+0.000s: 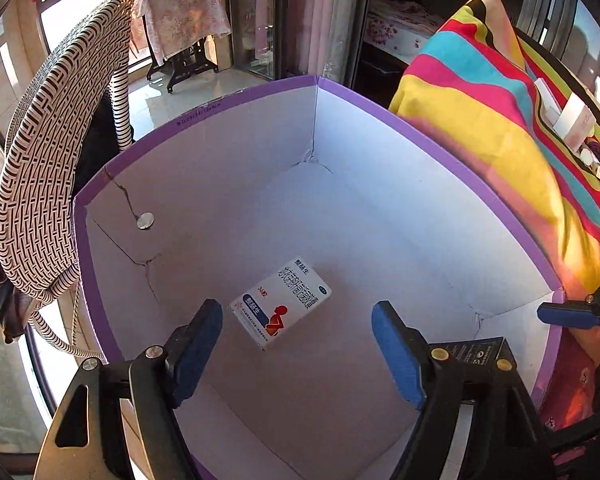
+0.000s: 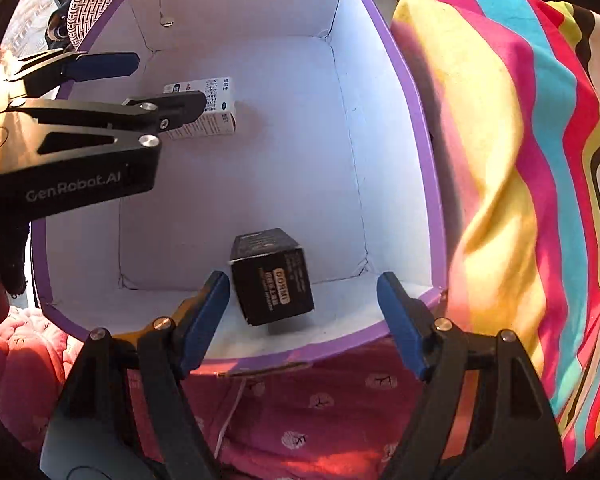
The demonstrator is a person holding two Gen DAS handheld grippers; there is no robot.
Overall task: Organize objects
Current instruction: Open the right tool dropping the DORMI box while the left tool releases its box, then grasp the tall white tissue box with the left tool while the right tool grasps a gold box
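Hovering: left gripper (image 1: 296,344), jaws apart, nothing clamped.
White medicine box (image 1: 281,307): loose on floor of purple bin (image 1: 260,92), twelve o'clock from pads.
Right gripper (image 2: 302,316): spread, empty.
Black box (image 2: 272,276): loose inside bin, eleven o'clock, likely dropped for sorting.

The box (image 2: 416,128) is standing open-topped, its floor mostly bare; a white carton (image 1: 281,307) and a black carton (image 2: 274,280) are taking up two spots.

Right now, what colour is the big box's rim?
Purple rim, white inside; right wrist view shows it best.

Sunlit wicker chair (image 1: 40,168), glossy tile floor (image 1: 204,92)
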